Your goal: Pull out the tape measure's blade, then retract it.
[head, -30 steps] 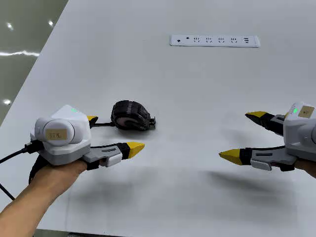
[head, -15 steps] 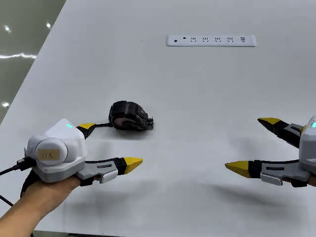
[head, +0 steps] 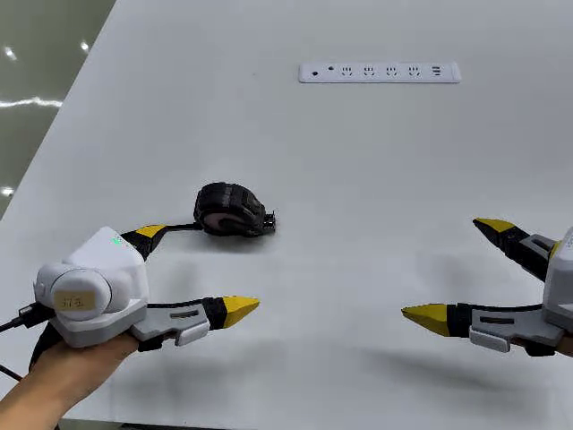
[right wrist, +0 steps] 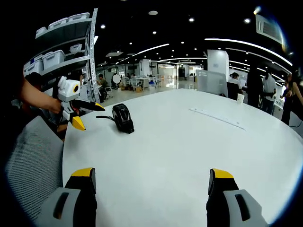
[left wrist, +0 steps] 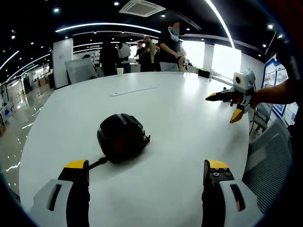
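both my left gripper [head: 199,269] and right gripper [head: 455,269] hang wide open and empty over the table [head: 358,161], the tape measure [head: 233,210] lies near the left one with its blade fully in, so i judge either nothing is begun or all is done

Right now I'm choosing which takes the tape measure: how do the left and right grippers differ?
The left gripper is close beside the tape measure; the right gripper is well away across the table. The left gripper's view has the tape measure close ahead; the right gripper's view has it small and off to the left. Both are open and empty.
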